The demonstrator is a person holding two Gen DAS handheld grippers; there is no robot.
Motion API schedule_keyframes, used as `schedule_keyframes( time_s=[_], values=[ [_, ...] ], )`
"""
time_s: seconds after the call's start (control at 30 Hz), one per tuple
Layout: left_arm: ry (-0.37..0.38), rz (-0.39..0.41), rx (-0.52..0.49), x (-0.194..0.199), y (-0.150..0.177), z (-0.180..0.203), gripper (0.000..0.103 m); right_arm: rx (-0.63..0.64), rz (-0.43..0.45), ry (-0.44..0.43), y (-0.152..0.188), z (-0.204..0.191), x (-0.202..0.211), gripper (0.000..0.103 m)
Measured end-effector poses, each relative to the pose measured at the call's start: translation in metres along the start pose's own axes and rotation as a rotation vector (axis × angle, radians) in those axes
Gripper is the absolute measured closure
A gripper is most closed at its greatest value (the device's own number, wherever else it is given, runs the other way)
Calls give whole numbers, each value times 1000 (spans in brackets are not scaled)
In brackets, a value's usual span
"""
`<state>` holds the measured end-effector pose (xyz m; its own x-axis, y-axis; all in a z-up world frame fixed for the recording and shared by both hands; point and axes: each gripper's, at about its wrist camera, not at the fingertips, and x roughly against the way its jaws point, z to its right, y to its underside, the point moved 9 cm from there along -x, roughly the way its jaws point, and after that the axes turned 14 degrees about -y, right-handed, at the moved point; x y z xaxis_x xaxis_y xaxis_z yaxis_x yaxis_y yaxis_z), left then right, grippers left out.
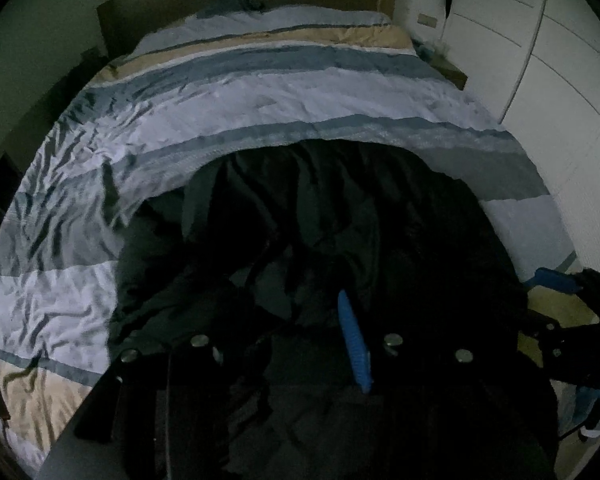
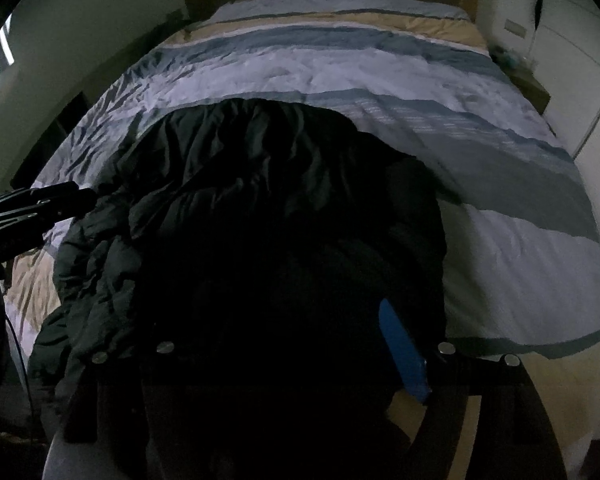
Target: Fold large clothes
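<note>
Evidently both grippers grip the black jacket (image 2: 260, 184).

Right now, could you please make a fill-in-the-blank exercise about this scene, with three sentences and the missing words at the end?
1. The dark jacket lies on a ____ with a striped duvet.
2. The visible finger pad of the left gripper is ____ in colour.
3. Behind the pillows stands a brown wooden ____.

Missing words: bed; blue; headboard
</note>
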<state>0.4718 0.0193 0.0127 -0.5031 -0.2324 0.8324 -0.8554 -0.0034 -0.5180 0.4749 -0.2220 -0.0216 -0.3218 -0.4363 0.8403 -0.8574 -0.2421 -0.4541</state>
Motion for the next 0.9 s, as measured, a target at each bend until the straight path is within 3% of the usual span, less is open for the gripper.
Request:
schedule_keyframes(
  time_s=[0.2,0.3,0.43,0.47,0.67,0.9],
  values=[
    [-19,-13,15,10,10,-18,59,-19,0,10,6,4,14,23],
    [4,-44,44,11,21,-27,50,-36,0,13,11,7,22,21],
    [25,-70,59,13,37,-42,48,-49,-20,22,21,10,29,15],
    [20,-72,61,14,42,-49,47,-50,-24,26,25,12,31,11],
    [-3,-124,132,8,78,-103,45,-93,-50,56,45,27,41,9],
    [-8,-93,211,12,97,-159,45,-131,-69,114,56,33,52,7]
  ],
)
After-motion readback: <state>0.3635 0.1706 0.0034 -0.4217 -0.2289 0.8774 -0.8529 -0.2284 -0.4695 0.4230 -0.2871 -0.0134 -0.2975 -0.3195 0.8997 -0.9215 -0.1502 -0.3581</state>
